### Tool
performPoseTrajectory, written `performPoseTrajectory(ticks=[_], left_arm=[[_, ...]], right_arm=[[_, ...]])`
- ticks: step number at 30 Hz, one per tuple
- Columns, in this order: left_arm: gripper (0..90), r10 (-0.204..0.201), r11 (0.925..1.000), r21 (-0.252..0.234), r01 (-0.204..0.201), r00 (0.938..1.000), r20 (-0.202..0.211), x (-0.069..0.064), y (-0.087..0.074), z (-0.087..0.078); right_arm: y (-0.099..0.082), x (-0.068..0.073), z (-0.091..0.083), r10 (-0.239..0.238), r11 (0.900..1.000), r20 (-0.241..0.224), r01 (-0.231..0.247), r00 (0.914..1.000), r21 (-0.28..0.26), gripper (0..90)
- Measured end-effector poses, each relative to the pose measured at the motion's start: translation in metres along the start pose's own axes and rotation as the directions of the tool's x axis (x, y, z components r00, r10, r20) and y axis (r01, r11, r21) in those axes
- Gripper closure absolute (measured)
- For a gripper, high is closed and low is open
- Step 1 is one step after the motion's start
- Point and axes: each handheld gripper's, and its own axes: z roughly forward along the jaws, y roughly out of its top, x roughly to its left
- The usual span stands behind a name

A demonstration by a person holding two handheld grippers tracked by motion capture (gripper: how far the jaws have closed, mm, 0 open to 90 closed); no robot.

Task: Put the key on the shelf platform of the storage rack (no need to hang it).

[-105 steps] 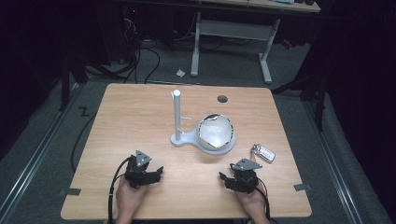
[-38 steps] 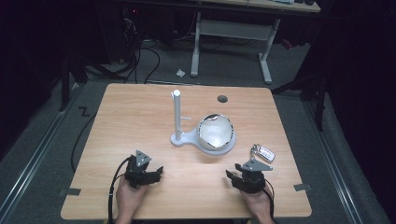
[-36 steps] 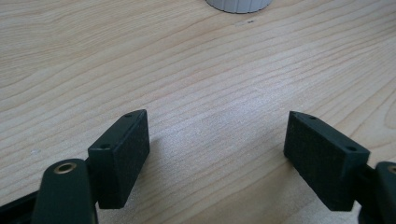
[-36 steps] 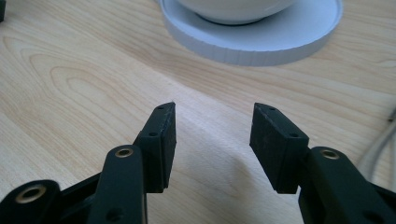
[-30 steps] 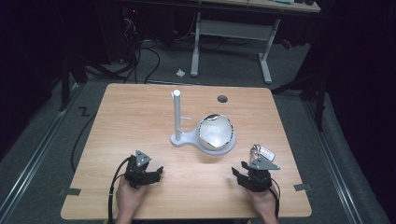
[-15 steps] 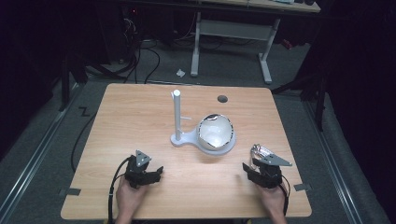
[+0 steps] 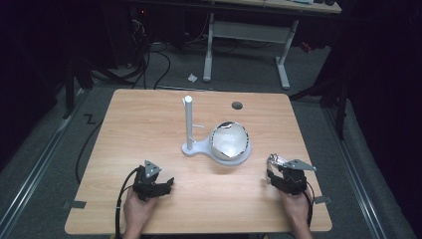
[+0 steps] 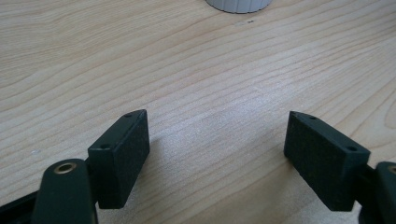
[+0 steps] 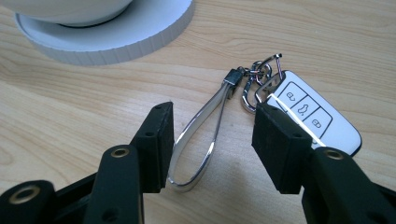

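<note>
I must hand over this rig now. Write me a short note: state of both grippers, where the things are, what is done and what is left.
Left gripper: open, holding nothing, low over bare table.
Right gripper: open, its fingers straddle the strap loop of the car key fob, which lies flat on the table beside the white stand's round base.
Done: right gripper lined up on the loop.
Left: probably close on the loop, lift the key; the stand's post looks a likely place for it.

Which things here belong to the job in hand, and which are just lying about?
In the job:
- car key with its strap loop
- right hand-held gripper, jaws open around the loop

Lying about:
- white stand
- bowl
- left hand-held gripper, open over bare table
</note>
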Motion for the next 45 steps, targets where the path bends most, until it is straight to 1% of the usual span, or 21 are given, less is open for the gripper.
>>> performPoseTrajectory(ticks=[3, 6, 8, 10, 11, 12, 13, 15, 18, 21, 25, 27, 29, 30, 32, 34, 36, 37, 39, 40, 45], left_arm=[[22.9, 0.0, 1.0, 0.0, 0.0, 1.0, 0.0, 0.0, 0.0, 0.0], [22.8, -0.001, 1.0, 0.0, 0.001, 1.0, 0.001, 0.0, 0.0, 0.0], [22.8, 0.0, 1.0, 0.0, 0.0, 1.0, 0.001, 0.0, 0.0, 0.0], [22.8, -0.001, 1.0, 0.0, 0.001, 1.0, 0.0, 0.0, 0.0, 0.0], [22.9, 0.0, 1.0, -0.001, 0.0, 1.0, 0.0, 0.0, 0.0, 0.0], [22.9, 0.001, 1.0, 0.001, -0.001, 1.0, 0.001, 0.0, 0.0, 0.0], [22.8, 0.001, 1.0, 0.0, -0.001, 1.0, 0.0, 0.0, 0.0, 0.0], [22.8, 0.0, 1.0, 0.0, 0.0, 1.0, 0.0, 0.0, 0.0, 0.0], [22.8, -0.001, 1.0, 0.0, 0.001, 1.0, 0.0, 0.0, 0.0, 0.0], [22.8, -0.002, 1.0, 0.0, 0.002, 1.0, 0.0, 0.0, 0.0, 0.0], [22.8, 0.0, 1.0, 0.0, 0.0, 1.0, 0.0, 0.0, 0.0, 0.0], [22.8, 0.0, 1.0, 0.0, 0.0, 1.0, 0.0, 0.0, 0.0, 0.0], [22.8, 0.0, 1.0, 0.001, 0.0, 1.0, 0.0, 0.0, 0.0, 0.0], [22.8, 0.001, 1.0, 0.001, -0.001, 1.0, 0.0, 0.0, 0.0, 0.0], [22.8, 0.001, 1.0, 0.0, -0.001, 1.0, 0.0, 0.0, 0.0, 0.0], [22.8, -0.001, 1.0, 0.0, 0.001, 1.0, 0.0, 0.0, 0.0, 0.0], [22.8, 0.001, 1.0, 0.001, -0.001, 1.0, 0.0, 0.0, 0.0, 0.0], [22.8, 0.001, 1.0, 0.001, -0.001, 1.0, 0.0, 0.0, 0.0, 0.0], [22.8, 0.001, 1.0, 0.001, -0.001, 1.0, 0.0, 0.0, 0.0, 0.0], [22.7, 0.001, 1.0, 0.0, -0.001, 1.0, 0.0, 0.0, 0.0, 0.0], [22.7, 0.0, 1.0, 0.0, 0.0, 1.0, 0.0, 0.0, 0.0, 0.0]], right_arm=[[0.001, -0.002, 0.004, 0.005, 1.0, 0.006, -0.005, 1.0, 0.008, 49.0], [0.004, -0.001, 0.008, -0.017, 0.9997, 0.026, 0.017, 0.9995, 0.019, 49.0], [0.004, -0.001, 0.01, -0.016, 0.9998, 0.026, 0.016, 0.9995, 0.016, 49.1], [0.006, -0.003, 0.013, -0.001, 0.9999, 0.02, 0.001, 0.9998, 0.01, 49.0], [0.008, -0.003, 0.014, 0.005, 0.9998, 0.021, -0.005, 0.9998, 0.017, 49.2], [0.008, -0.003, 0.014, 0.005, 0.9998, 0.021, -0.005, 0.9998, 0.017, 49.2], [0.011, -0.001, 0.016, -0.009, 0.9998, 0.023, 0.008, 0.9997, 0.02, 49.5], [0.015, 0.001, 0.017, -0.017, 0.9997, 0.018, 0.017, 0.9997, 0.019, 49.8], [0.017, 0.002, 0.018, -0.014, 0.9999, 0.014, 0.013, 0.9998, 0.01, 50.3], [0.022, 0.0, 0.027, -0.005, 0.9993, 0.019, 0.005, 0.9998, 0.038, 50.8], [0.026, -0.001, 0.033, 0.003, 0.9986, 0.026, -0.004, 0.9996, 0.052, 51.9], [0.028, -0.003, 0.037, 0.013, 0.9987, 0.031, -0.015, 0.9994, 0.049, 54.2], [0.029, -0.003, 0.039, 0.022, 0.9979, 0.031, -0.024, 0.9993, 0.06, 55.3], [0.03, -0.003, 0.044, 0.016, 0.9966, 0.04, -0.02, 0.9991, 0.08, 56.9], [0.031, -0.003, 0.045, 0.016, 0.9962, 0.042, -0.02, 0.999, 0.085, 58.0], [0.031, -0.003, 0.048, 0.015, 0.9962, 0.052, -0.019, 0.9985, 0.085, 61.0], [0.031, -0.003, 0.049, 0.017, 0.9956, 0.055, -0.022, 0.9983, 0.091, 65.5], [0.03, -0.004, 0.05, 0.022, 0.9951, 0.054, -0.027, 0.9983, 0.095, 71.7], [0.03, -0.005, 0.05, 0.024, 0.9949, 0.053, -0.029, 0.9983, 0.096, 73.5], [0.029, -0.006, 0.049, 0.028, 0.9948, 0.052, -0.033, 0.9982, 0.097, 80.0], [0.027, -0.009, 0.048, 0.026, 0.9952, 0.045, -0.03, 0.9986, 0.093, 81.7]])
